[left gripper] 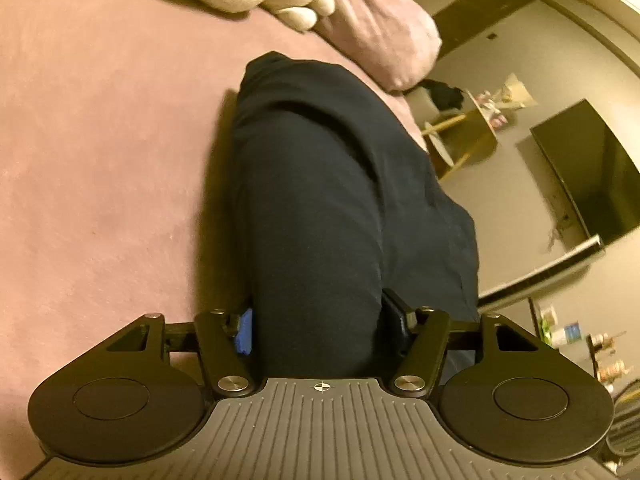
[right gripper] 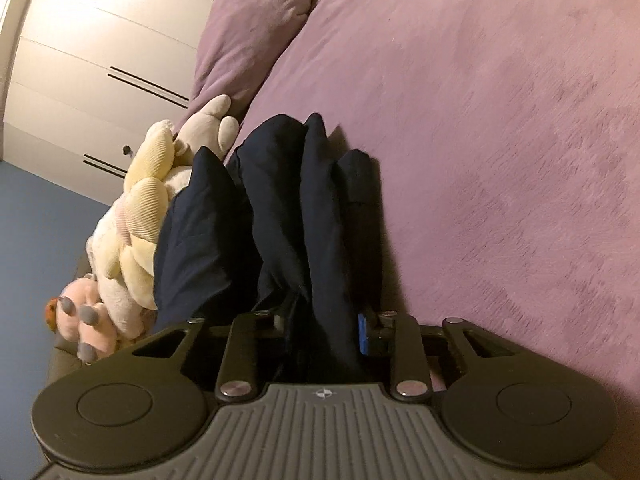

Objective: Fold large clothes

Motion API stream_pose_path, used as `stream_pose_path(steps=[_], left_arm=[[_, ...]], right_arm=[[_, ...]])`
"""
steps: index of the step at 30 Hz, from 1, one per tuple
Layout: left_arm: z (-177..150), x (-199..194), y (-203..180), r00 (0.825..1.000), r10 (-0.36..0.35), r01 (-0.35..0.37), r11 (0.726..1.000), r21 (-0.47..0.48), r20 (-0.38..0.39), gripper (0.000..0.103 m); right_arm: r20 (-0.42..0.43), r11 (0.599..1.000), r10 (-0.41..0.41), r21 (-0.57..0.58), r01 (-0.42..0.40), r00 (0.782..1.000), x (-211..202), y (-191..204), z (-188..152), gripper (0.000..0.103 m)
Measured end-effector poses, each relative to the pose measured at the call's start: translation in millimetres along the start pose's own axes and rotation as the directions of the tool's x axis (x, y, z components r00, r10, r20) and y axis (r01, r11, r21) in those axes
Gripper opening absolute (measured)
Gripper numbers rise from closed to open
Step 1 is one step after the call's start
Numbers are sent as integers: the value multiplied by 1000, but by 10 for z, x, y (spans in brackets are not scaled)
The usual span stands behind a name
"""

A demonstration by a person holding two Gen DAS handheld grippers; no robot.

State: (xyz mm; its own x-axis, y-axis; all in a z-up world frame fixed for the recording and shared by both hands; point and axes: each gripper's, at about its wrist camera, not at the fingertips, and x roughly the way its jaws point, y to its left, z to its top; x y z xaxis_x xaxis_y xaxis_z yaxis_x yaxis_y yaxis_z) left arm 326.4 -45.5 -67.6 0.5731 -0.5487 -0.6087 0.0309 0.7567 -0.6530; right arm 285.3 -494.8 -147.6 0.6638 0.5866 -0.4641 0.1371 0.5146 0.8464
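A dark navy garment (left gripper: 320,184) hangs over the pink-purple bed (left gripper: 100,160). My left gripper (left gripper: 320,330) is shut on a thick bunch of it, and the cloth runs forward from the jaws and hides the fingertips. In the right wrist view my right gripper (right gripper: 326,330) is shut on another bunched part of the same garment (right gripper: 280,208), which falls in several folds in front of the jaws. A blue pad (right gripper: 363,334) shows beside the cloth.
Cream and pink plush toys (right gripper: 136,232) and a purple pillow (right gripper: 248,32) lie at the head of the bed (right gripper: 500,140). White wardrobe doors (right gripper: 100,52) stand behind. Beside the bed are a small wooden side table (left gripper: 460,140) and a dark screen (left gripper: 588,168).
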Motion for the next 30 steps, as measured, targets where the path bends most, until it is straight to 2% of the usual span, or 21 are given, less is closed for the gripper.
stream_pose_path(steps=[4,7,10,12,14,17,18,21,23,24,26,28,30], left_arm=[[25,-322,61,999,40,-40,999,17,23,65],[61,-658,261,993,99,-100,995,16,57,67],[3,-817,553,983,179,-176,983,-56,49,70],[-49,-878,641,979,196,-190,976,-103,51,71],[-124,-1007,555,977,196,-191,980,-64,89,72],[-367,-1279,300,964,213,-226,971,70,161,76],[-451,-1365,226,960,218,-238,965,106,175,80],[-846,-1610,56,951,237,-279,935,219,200,84],[-1127,-1710,9,951,244,-286,926,246,188,84],[-1245,-1709,-9,958,236,-274,923,269,166,85],[-1393,-1614,-37,955,261,-293,904,312,140,85],[-1499,-1454,-59,933,330,-361,858,366,146,81],[-1505,-1320,-56,887,425,-462,804,374,183,79]], right_arm=[[-10,1000,18,-11,-18,1000,46,183,-93,24],[-74,998,64,21,-62,995,222,304,-203,24],[-156,995,104,13,-103,982,485,443,-438,24],[-177,992,123,23,-121,977,643,509,-611,25],[-137,995,96,14,-95,986,675,594,-698,32],[-76,999,-9,-44,6,997,514,792,-763,38],[-49,994,-56,-91,52,997,388,893,-794,38],[64,960,-120,-245,132,991,-45,1204,-995,38],[126,932,-110,-332,147,986,-311,1402,-1172,38],[128,923,-80,-366,122,989,-433,1503,-1288,38],[108,905,-38,-417,80,993,-537,1645,-1456,38],[93,860,-59,-501,98,994,-472,1809,-1630,38],[123,804,-136,-567,182,983,-295,1945,-1771,34]])
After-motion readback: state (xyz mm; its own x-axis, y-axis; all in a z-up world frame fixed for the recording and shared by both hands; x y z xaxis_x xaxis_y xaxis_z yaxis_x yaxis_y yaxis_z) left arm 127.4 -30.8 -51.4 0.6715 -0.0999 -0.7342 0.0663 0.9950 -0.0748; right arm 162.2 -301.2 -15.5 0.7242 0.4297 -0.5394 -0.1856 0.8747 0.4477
